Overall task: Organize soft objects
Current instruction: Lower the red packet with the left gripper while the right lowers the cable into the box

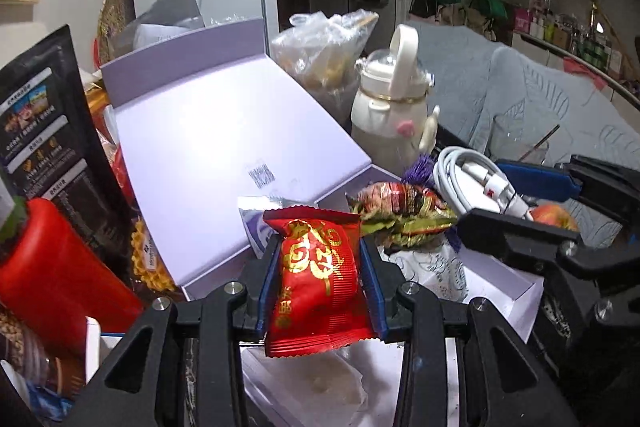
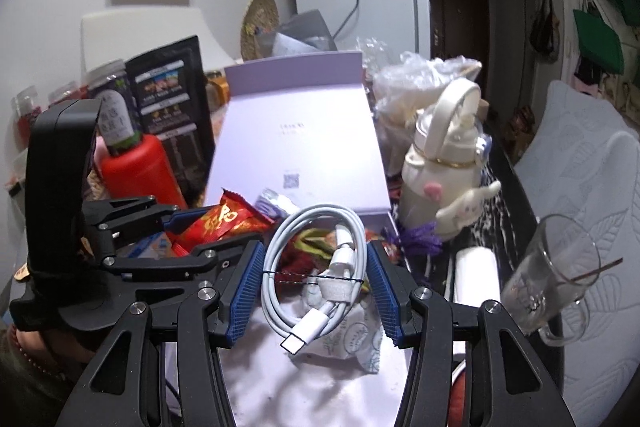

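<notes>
Left wrist view: left gripper jaws clamp the red snack packet, right gripper jaws hold the white cable coil; both hang above the open lilac box, so neither's stowed yet, I'd guess.

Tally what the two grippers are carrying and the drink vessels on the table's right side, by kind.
Red snack packet, in the left gripper: 1
Coiled white cable, in the right gripper: 1
Cream bottle: 1
Glass mug: 1
Total: 4

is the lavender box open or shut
Open. The lavender box has its lid tilted up and back, inner face showing, and the white tray lies exposed below it.
</notes>
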`<state>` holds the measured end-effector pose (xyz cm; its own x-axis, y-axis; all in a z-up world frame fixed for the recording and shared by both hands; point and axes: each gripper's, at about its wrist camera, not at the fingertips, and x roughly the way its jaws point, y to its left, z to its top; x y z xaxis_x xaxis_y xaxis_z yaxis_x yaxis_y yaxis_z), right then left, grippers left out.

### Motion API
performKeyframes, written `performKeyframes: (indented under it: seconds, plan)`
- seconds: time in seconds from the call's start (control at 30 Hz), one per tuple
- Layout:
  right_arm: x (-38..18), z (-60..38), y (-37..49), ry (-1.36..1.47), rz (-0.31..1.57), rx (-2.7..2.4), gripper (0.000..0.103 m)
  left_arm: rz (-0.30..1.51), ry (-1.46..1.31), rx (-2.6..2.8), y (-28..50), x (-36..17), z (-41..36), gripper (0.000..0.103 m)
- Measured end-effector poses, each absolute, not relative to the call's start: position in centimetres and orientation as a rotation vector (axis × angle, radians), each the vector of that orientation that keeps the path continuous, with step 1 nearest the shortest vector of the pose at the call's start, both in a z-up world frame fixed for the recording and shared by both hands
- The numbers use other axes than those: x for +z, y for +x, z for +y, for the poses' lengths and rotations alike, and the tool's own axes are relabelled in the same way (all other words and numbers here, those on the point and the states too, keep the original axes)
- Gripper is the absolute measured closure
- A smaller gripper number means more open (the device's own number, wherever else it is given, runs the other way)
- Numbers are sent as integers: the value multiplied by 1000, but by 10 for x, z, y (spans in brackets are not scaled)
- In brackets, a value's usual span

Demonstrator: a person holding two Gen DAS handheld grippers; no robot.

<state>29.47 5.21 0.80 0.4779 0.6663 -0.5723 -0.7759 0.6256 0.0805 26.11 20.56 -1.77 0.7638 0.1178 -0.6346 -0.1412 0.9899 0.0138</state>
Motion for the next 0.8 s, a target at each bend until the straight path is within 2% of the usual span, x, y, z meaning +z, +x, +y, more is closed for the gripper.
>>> performKeyframes:
  seconds: [0.8]
  plan:
    - [-26, 64, 309, -200, 708, 907, 51, 744, -2, 157, 275, -47, 204, 66]
